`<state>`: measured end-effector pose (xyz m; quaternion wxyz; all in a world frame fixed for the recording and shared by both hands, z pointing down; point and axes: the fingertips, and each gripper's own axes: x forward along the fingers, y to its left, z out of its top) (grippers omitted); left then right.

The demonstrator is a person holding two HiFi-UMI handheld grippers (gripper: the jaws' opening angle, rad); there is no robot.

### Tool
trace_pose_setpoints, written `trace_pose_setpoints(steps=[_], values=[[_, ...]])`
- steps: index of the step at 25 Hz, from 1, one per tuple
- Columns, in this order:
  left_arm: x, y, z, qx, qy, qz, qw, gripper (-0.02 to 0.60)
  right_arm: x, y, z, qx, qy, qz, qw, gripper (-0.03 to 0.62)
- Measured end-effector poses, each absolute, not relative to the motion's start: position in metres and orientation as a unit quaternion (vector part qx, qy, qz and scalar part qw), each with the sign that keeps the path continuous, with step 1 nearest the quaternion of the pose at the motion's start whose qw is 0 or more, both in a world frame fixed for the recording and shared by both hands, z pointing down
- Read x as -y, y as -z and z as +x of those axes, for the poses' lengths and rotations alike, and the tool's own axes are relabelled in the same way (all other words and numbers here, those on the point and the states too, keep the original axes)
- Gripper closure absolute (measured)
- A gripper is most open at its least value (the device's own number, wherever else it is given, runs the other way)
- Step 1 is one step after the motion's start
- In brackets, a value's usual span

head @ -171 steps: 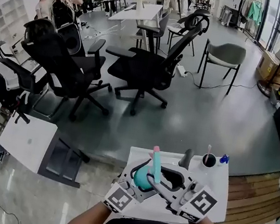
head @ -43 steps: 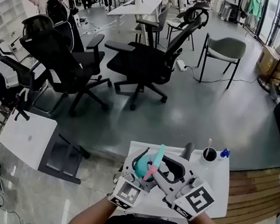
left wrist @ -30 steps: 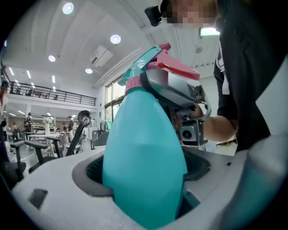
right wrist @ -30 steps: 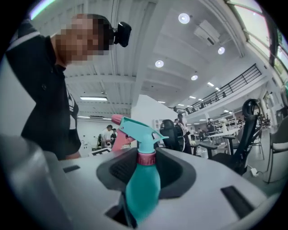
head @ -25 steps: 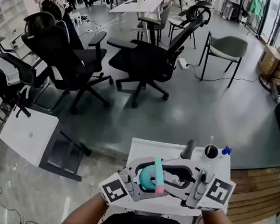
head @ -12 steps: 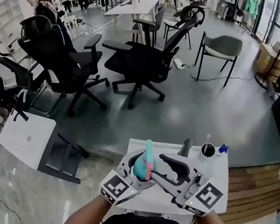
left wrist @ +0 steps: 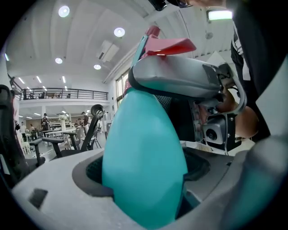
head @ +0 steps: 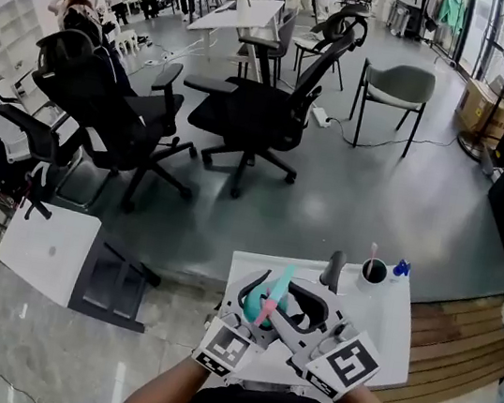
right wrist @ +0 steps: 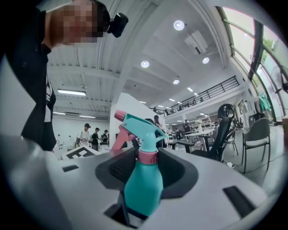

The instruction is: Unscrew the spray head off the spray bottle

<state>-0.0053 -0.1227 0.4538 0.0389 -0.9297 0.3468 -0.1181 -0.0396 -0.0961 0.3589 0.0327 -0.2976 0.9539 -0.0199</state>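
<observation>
Left hand-held gripper (left wrist: 144,177) pinches the teal plastic spray bottle (right wrist: 143,191) at lower centre, while the right hand-held gripper (right wrist: 146,167), jaws just closing but not yet pressing round its pink collar (right wrist: 147,157), could slip if it twists early.

No legible text, brand, number or label in any view. Only sign-like marks are in the head view: one black-and-white square marker (head: 227,346) below-left of the spray bottle (head: 261,304) and a second square marker (head: 347,362) below-right of it. Both are coded patterns with no readable characters.
</observation>
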Motion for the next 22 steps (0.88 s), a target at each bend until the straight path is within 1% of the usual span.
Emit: trace_pose_setpoints(steps=[3,6,12,15,18,22], values=[[0.122,-0.453,-0.007,-0.354,0.122,-0.926,0.037,0.150,0.095,-0.359,-0.039,-0.951,0.033,-0.305,0.036,0.442],[0.114,-0.458,-0.002,-0.327,0.112,-0.937,0.051,0.150,0.091,-0.358,-0.037,-0.955,0.036,-0.291,0.041,0.451],[0.104,-0.455,0.003,-0.281,0.108,-0.952,0.058,0.150,0.085,-0.355,-0.037,-0.972,0.032,-0.230,0.023,0.456],[0.090,-0.449,0.008,-0.235,0.086,-0.967,0.055,0.150,0.074,-0.351,-0.038,-0.981,0.023,-0.190,0.014,0.457],[0.076,-0.434,0.014,-0.194,0.051,-0.979,0.039,0.150,0.062,-0.344,-0.041,-0.988,0.028,-0.153,0.015,0.459],[0.068,-0.426,0.019,-0.170,0.040,-0.984,0.038,0.150,0.052,-0.338,-0.039,-0.993,0.047,-0.107,0.021,0.459]])
